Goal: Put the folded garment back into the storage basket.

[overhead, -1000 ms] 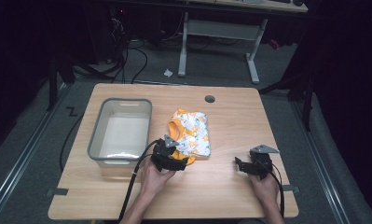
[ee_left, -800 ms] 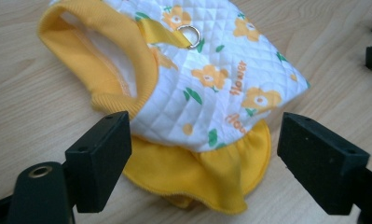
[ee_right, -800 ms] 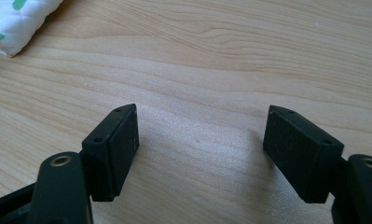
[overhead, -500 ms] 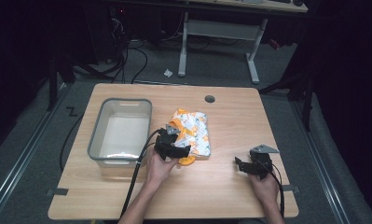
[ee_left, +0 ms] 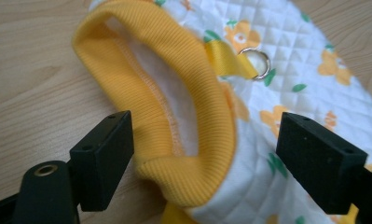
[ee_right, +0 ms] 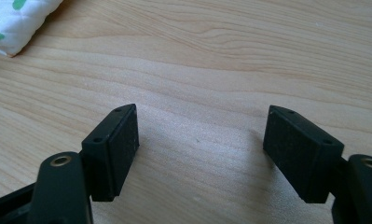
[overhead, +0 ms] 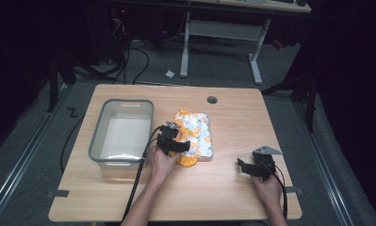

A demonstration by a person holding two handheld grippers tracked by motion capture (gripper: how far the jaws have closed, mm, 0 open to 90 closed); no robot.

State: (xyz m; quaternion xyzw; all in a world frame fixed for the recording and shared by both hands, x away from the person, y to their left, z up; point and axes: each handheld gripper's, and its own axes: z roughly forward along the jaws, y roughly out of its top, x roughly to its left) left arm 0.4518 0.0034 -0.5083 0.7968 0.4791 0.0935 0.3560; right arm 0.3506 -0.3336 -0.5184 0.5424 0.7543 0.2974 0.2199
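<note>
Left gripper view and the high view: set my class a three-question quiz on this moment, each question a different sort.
1. True or false: the left gripper is shut on the orange cuff.
2. Which thing lies left of the garment in the high view? A) grey tub B) a mug C) a book
3. Fill in: the right gripper hovers over bare ____.

Key: 1 false, its jaws stand open around the cuff; 2 A; 3 table.
</note>
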